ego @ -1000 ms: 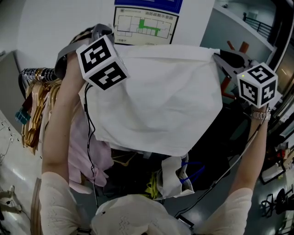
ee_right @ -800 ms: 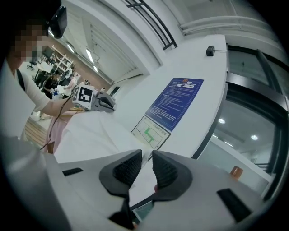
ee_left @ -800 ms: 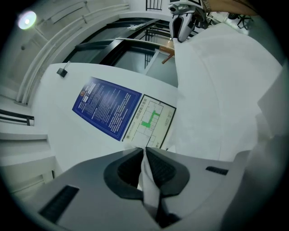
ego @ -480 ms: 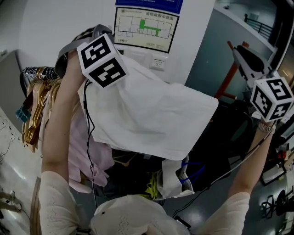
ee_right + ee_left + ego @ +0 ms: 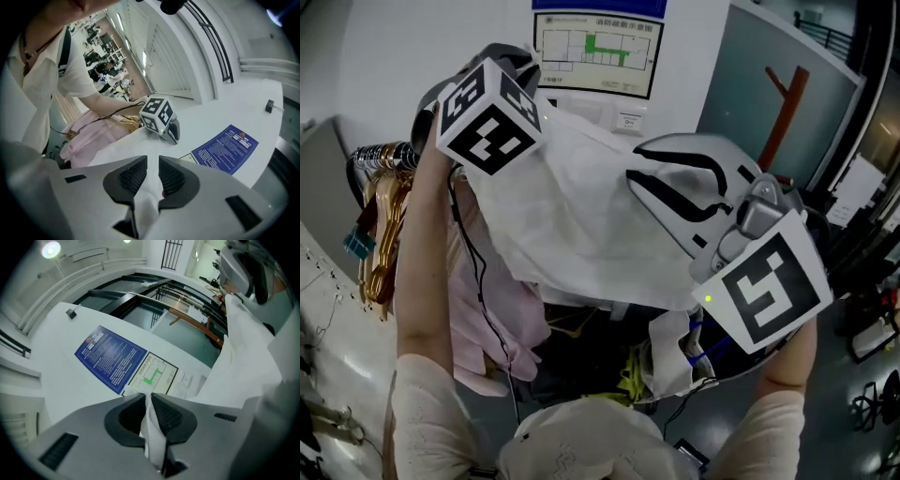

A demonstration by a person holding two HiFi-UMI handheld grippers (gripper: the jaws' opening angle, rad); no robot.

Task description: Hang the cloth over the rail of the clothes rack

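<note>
The white cloth point(image 5: 572, 225) hangs bunched between my two grippers, in front of the wall. My left gripper point(image 5: 151, 401) is held high at the upper left, under its marker cube point(image 5: 487, 117), and is shut on a fold of the cloth point(image 5: 154, 437). My right gripper point(image 5: 630, 173) points left into the cloth's middle. Its jaws stand close together with a wad of the cloth point(image 5: 143, 204) pinched between the pads. The rack's chrome rail point(image 5: 380, 152) with gold hangers point(image 5: 380, 225) sits at the far left, below the left arm.
A pink garment point(image 5: 483, 309) hangs on the rack beside my left forearm. A framed floor plan point(image 5: 595, 47) is on the wall behind. A red coat stand point(image 5: 783, 94) stands at the right. Bags and dark clutter point(image 5: 670, 361) lie below the cloth.
The right gripper swung from the far right leftward and down onto the cloth's middle. The cloth, first stretched wide, dropped at its right corner and is bunched. The left gripper barely moved.
</note>
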